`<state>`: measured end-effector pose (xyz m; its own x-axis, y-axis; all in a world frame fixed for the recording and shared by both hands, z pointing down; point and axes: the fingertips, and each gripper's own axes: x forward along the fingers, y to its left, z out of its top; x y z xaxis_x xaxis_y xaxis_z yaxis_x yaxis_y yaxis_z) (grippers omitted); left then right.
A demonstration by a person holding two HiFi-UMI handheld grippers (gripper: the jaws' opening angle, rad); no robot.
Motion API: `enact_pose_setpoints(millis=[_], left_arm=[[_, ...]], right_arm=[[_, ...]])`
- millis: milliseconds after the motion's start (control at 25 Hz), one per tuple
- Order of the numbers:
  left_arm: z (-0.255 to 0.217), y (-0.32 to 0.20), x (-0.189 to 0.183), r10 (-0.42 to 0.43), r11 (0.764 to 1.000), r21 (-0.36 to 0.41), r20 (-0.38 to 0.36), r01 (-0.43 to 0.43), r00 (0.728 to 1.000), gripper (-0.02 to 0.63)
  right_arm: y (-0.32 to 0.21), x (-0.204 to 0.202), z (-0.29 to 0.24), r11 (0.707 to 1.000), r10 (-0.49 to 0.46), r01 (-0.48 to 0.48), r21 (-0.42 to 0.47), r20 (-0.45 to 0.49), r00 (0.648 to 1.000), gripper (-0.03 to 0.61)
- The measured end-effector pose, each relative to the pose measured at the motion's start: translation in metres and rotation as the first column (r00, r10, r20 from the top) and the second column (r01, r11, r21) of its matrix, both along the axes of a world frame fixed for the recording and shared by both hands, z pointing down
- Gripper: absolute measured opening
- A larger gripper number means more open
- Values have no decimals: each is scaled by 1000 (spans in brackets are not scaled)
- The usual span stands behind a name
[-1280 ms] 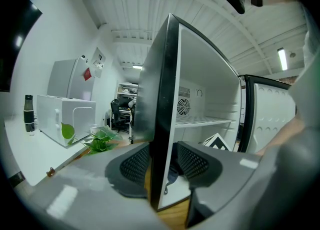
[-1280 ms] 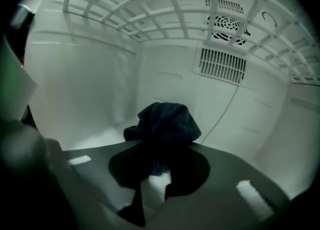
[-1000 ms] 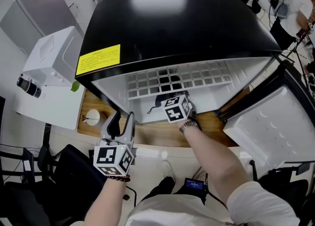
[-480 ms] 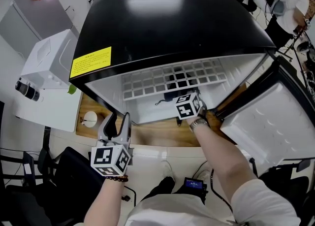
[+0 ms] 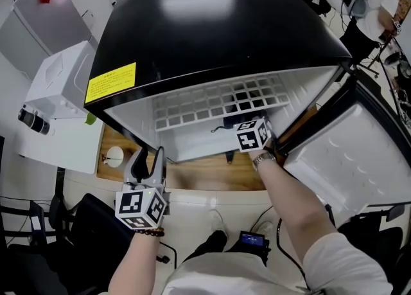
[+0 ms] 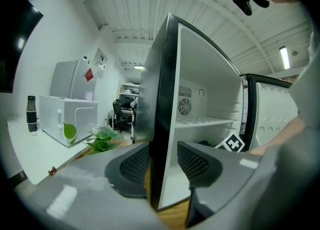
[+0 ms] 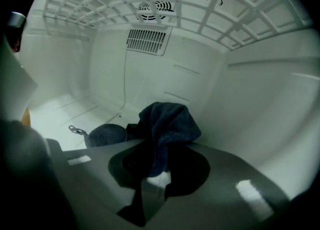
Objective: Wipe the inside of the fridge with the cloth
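Left gripper [image 6: 161,163], jaws apart, lined up with the open fridge's [image 6: 210,83] black front edge. Inside: shelf [image 6: 206,122]. Far left: plant [image 6: 100,140].

I see the fridge [image 5: 212,30], a small black one with a white interior, standing on the wooden worktop [image 5: 205,175] with its door [image 5: 359,159] swung wide to the right. Inside, the cloth [image 7: 167,121], dark blue and bunched, is pinched in my right hand-held gripper [image 7: 159,166], low in the compartment beside the right wall. It may be brushing that wall, though I can't be sure.
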<state>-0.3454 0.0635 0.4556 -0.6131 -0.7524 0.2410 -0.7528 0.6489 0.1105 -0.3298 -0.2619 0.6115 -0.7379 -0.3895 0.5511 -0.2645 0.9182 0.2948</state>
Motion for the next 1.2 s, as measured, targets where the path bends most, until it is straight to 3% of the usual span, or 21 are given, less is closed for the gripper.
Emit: enact_pose_setpoints(millis=[280,480,840,1200], left_arm=[[0,-1,0,2,1000,-8,1,-2,1000,172],[0,-1,1,5,1000,-4,2,-5,1000,172],[0,-2,1,11,1000,10,1,-11,1000,170],[0,-1,0,14,1000,12,2,-14,1000,166]], right_arm=[[-9,9,-1,998,57,-56,32,-30,998,66],[5,6,-19,999,26,-27,21,50,998,66],[91,-15,-64,989,-145,149,-6,201,969,66],[196,-36,-69,944,-282,315,-98,256,924,66]])
